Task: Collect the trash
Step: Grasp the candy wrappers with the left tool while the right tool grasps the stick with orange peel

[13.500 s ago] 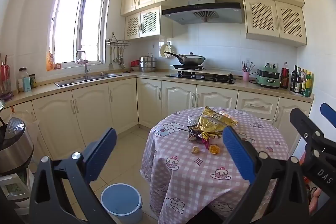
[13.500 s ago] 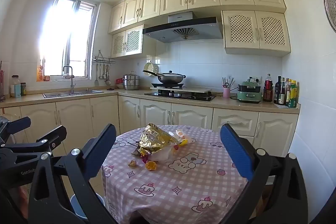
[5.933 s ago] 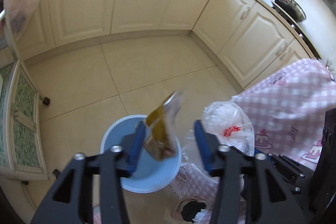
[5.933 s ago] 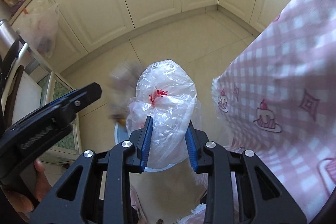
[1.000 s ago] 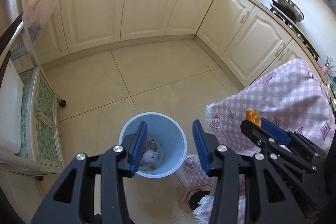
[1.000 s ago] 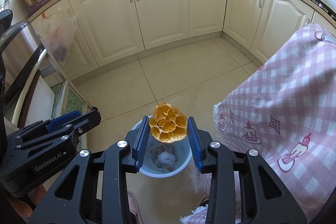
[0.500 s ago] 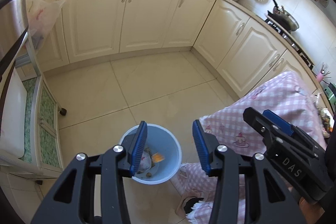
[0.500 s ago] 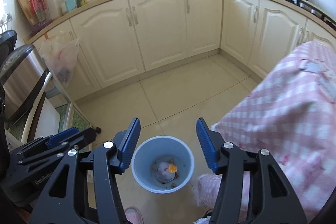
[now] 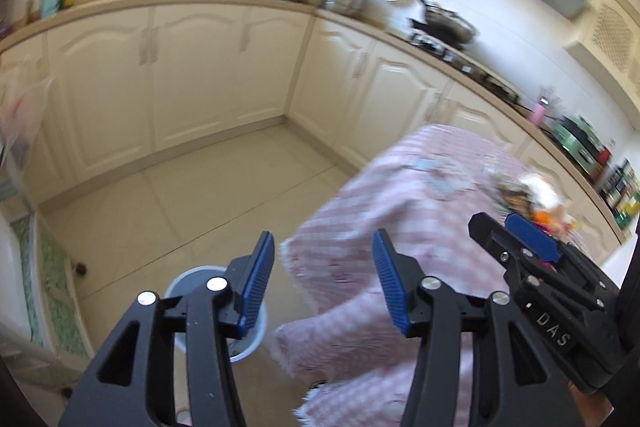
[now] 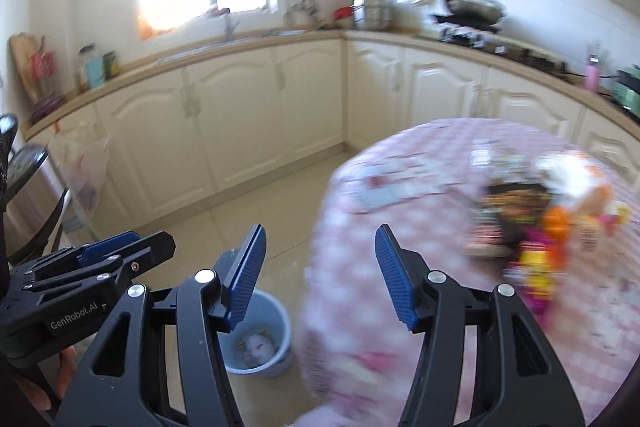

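A light blue trash bin (image 10: 276, 323) stands on the floor beside the table, with a crumpled clear bag inside; it also shows in the left wrist view (image 9: 188, 279), partly behind my left fingers. Leftover trash (image 10: 536, 223), a blurred pile of wrappers and orange peel, lies on the pink checked tablecloth (image 10: 400, 219); it also shows in the left wrist view (image 9: 528, 199). My left gripper (image 9: 322, 283) is open and empty above the bin and table edge. My right gripper (image 10: 318, 275) is open and empty, raised over the table's left edge.
Cream kitchen cabinets (image 10: 240, 123) run along the back and right under a countertop. A stove with a pan (image 9: 440, 23) sits on the counter. A steel appliance and a hanging plastic bag (image 10: 86, 163) stand at the left. Tiled floor (image 9: 192, 195) lies between cabinets and table.
The orange peel has left my right gripper and dropped into the bin. Both grippers have since tilted up from the bin toward the table and counter.
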